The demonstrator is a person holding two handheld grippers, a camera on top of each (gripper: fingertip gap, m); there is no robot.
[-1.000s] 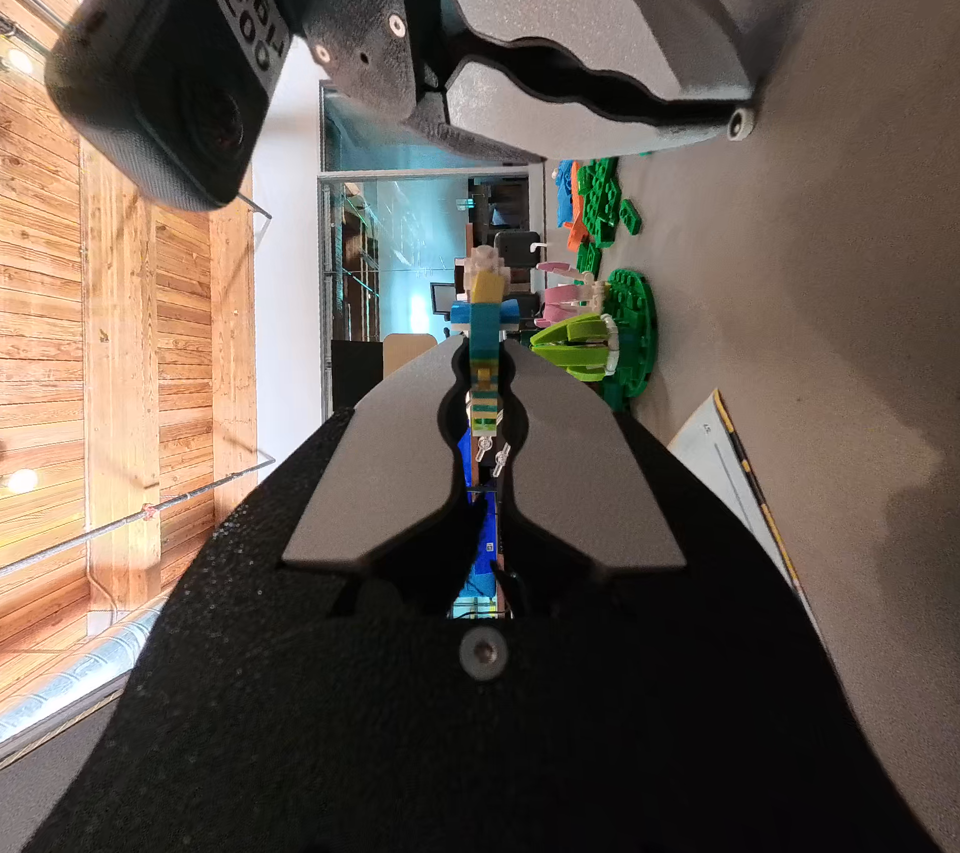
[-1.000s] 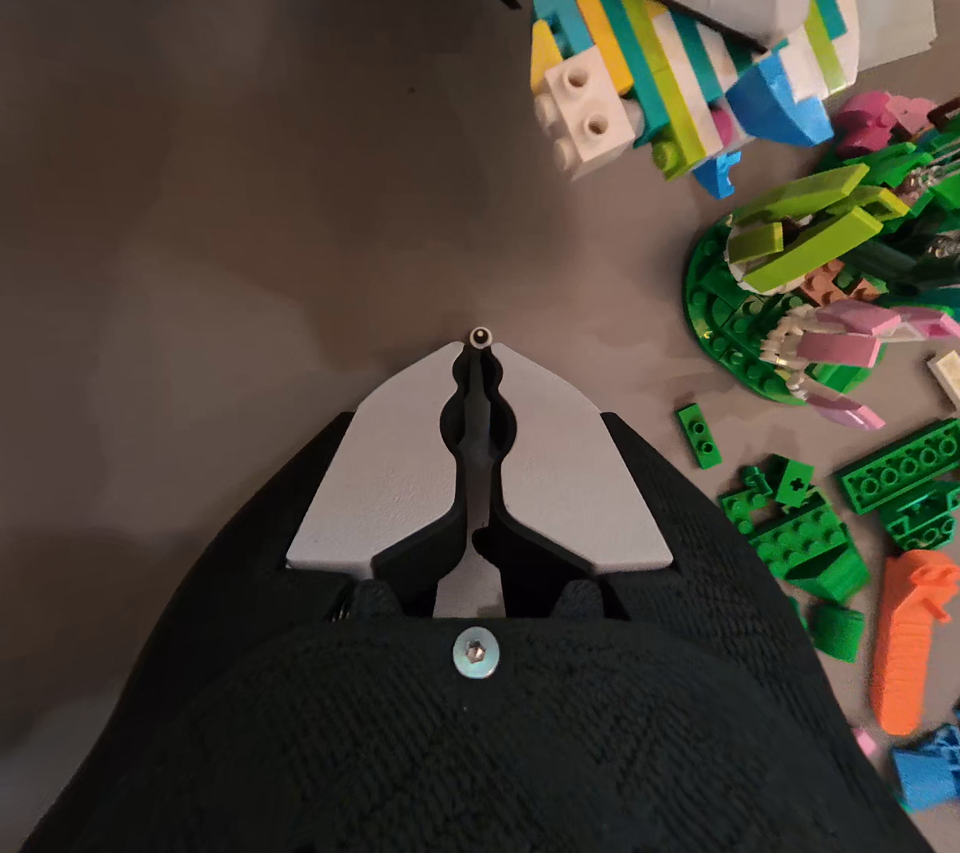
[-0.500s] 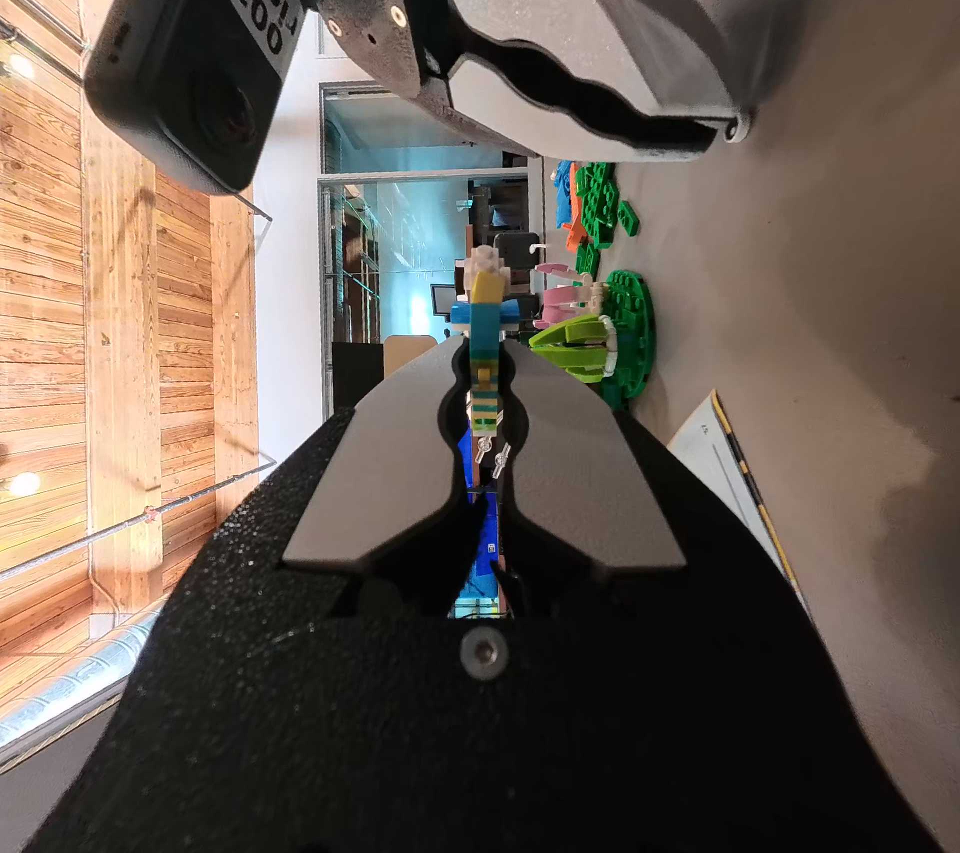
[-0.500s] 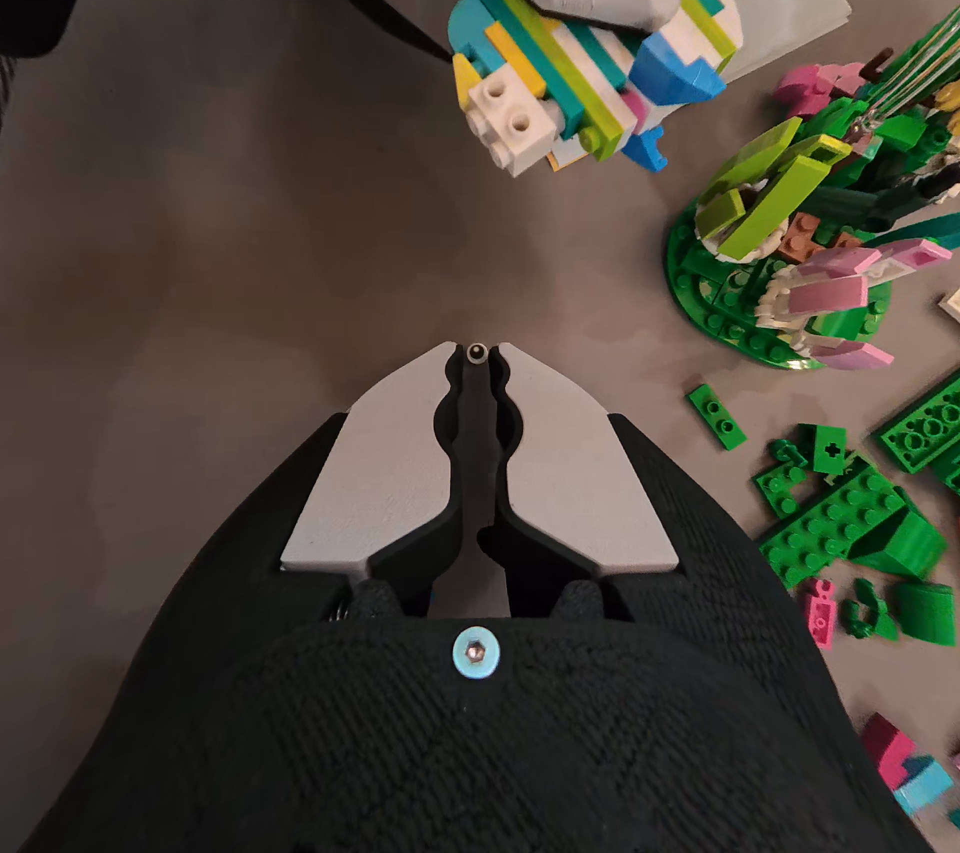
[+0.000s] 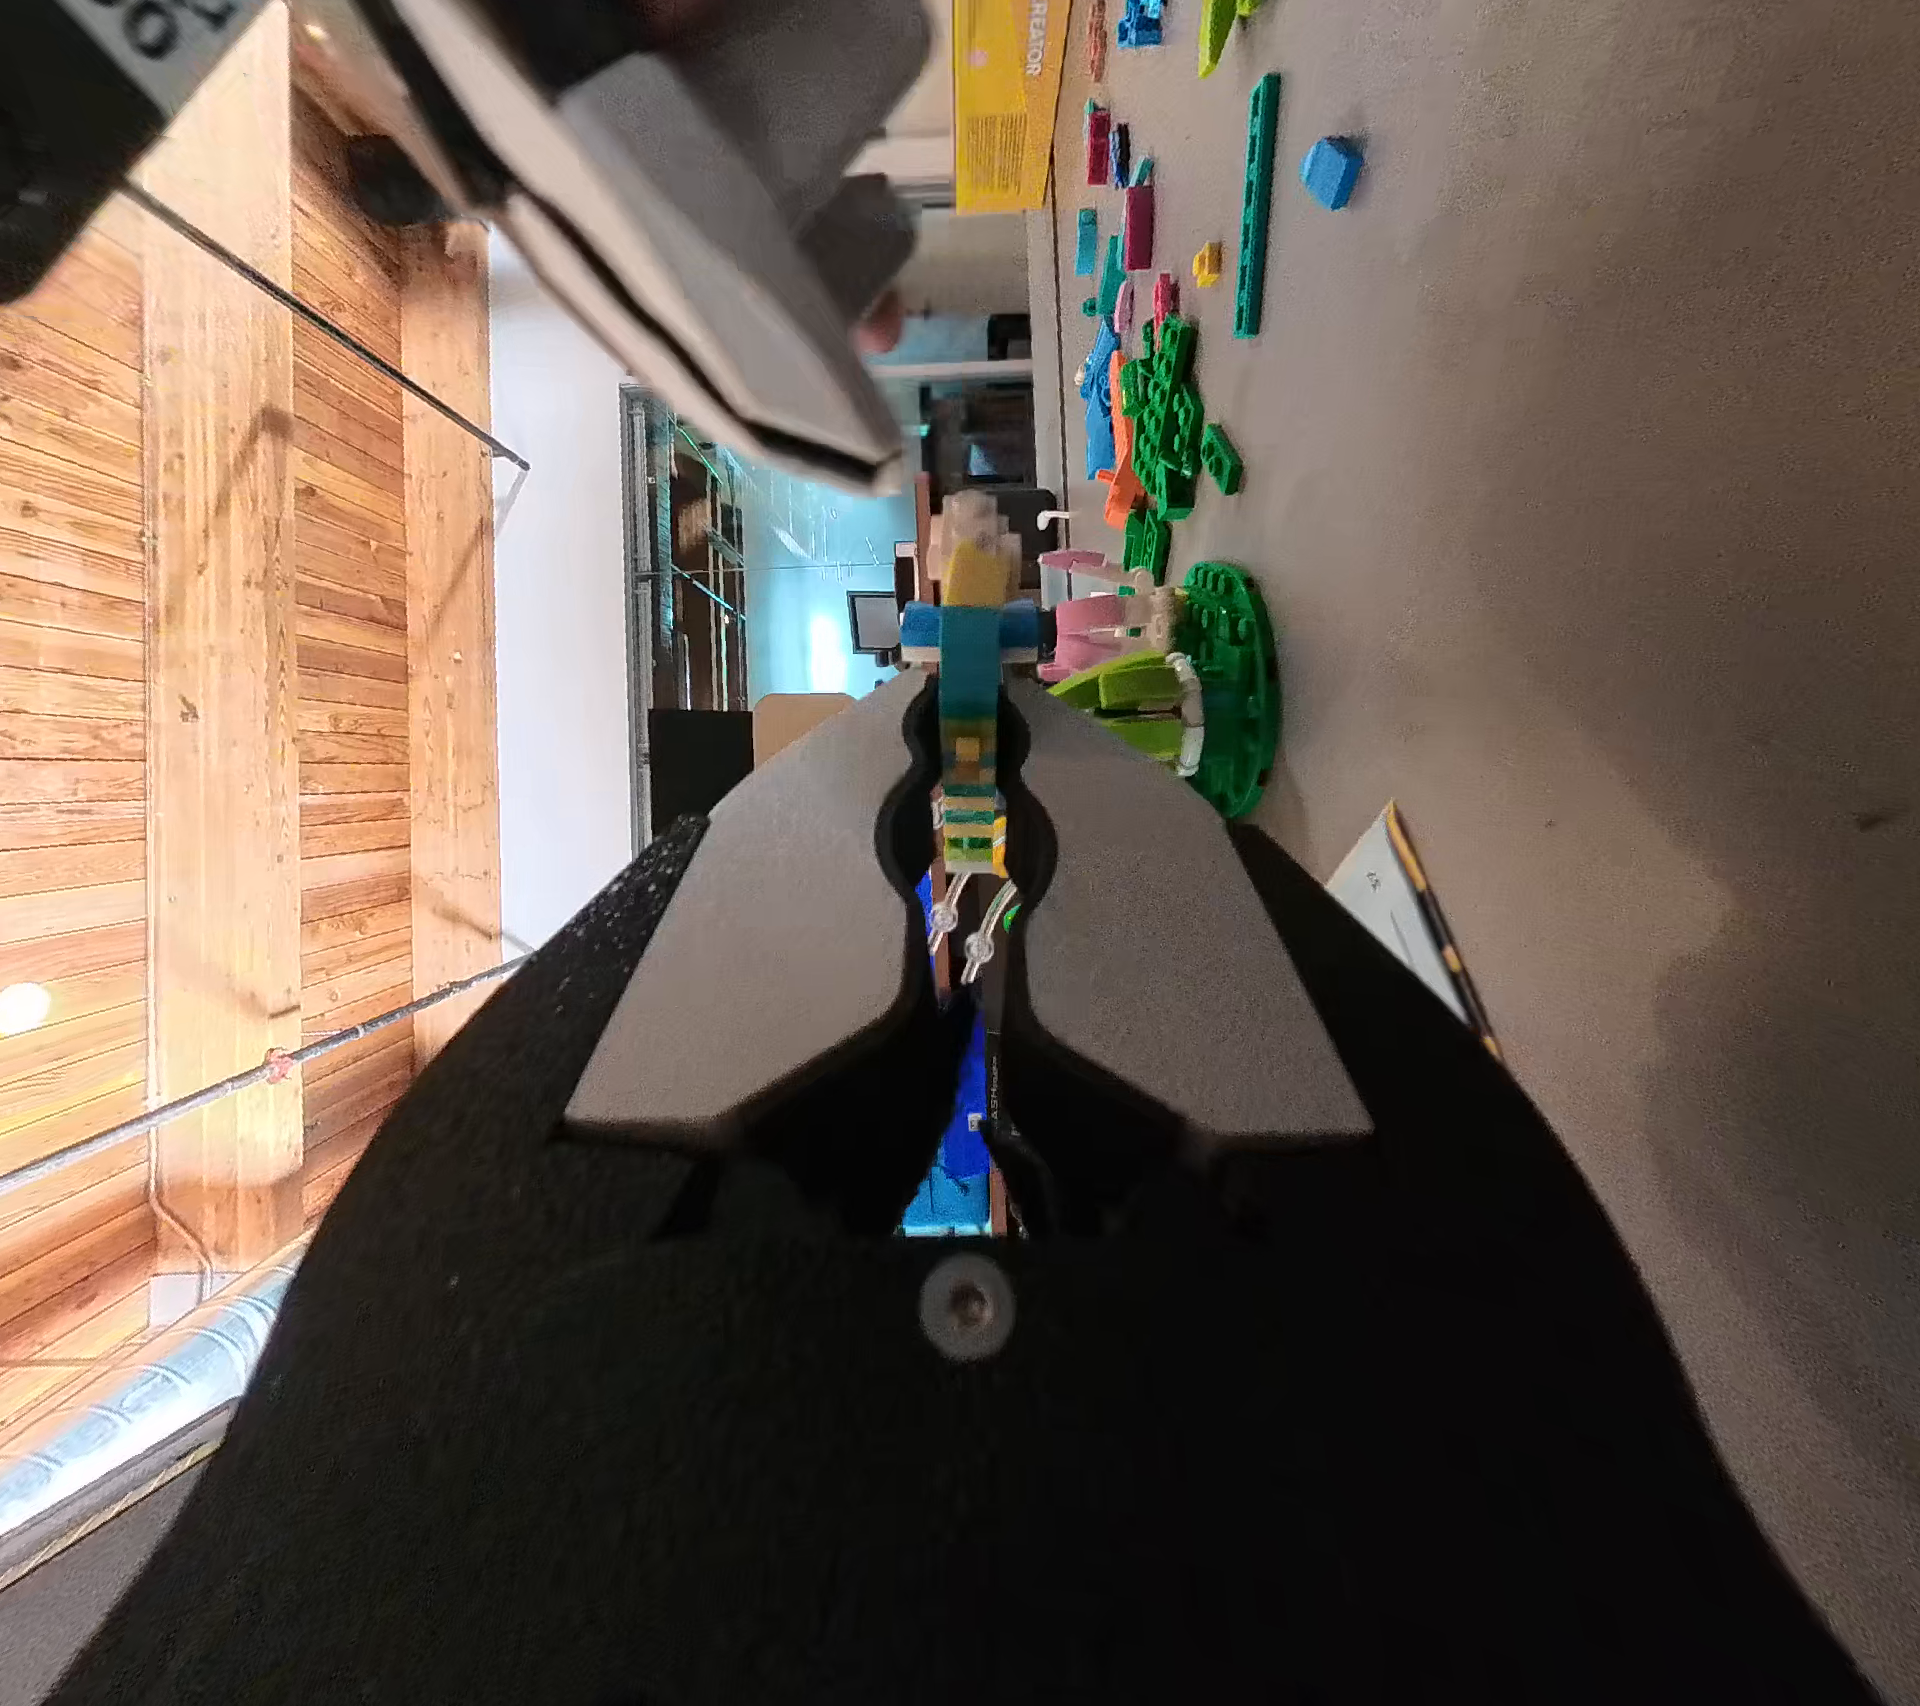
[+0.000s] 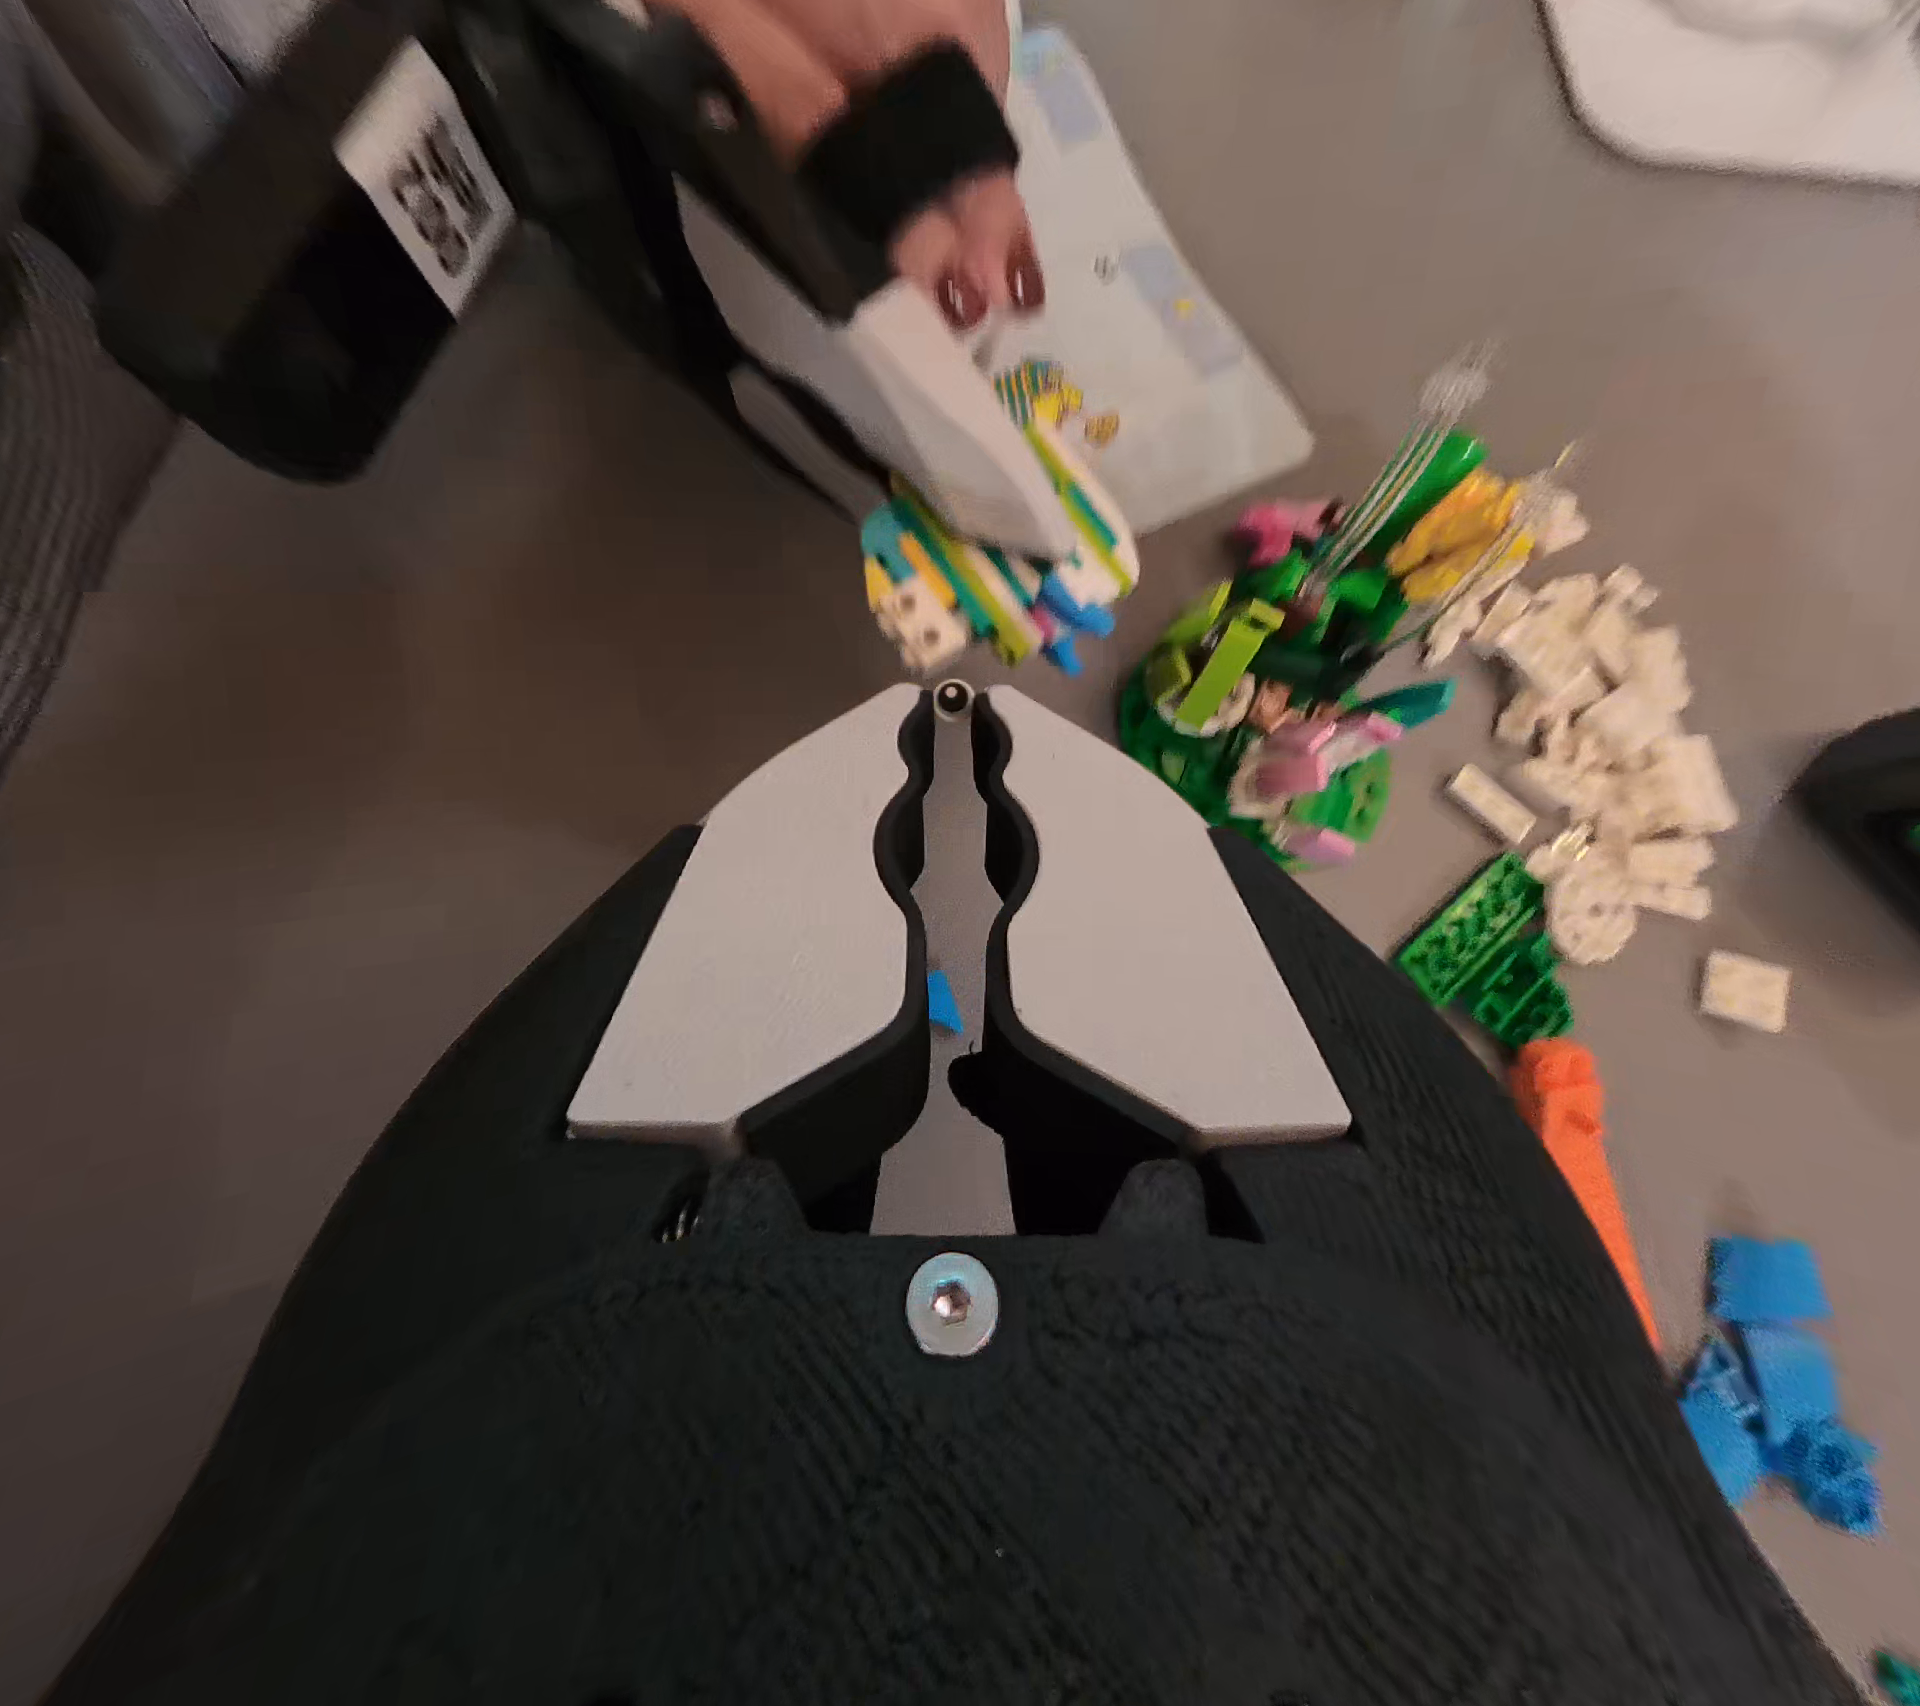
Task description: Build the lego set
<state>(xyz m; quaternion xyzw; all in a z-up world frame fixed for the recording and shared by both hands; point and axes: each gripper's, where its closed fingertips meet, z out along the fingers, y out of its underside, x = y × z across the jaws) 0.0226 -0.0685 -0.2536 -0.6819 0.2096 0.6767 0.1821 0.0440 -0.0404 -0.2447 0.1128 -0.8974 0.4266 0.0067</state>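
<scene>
The left gripper (image 5: 971,700) clamps the striped lego model (image 5: 971,669), held above the grey bench (image 5: 1610,721). The right gripper (image 6: 953,700) pinches a small round piece (image 6: 952,698), above the bench, beside the green flower build (image 6: 1278,700).

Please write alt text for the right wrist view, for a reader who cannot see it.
The right gripper, nearly closed and empty, points at a grey table. Ahead, the left gripper holds a striped Lego model; a green flower build and loose bricks lie to the right.
</scene>
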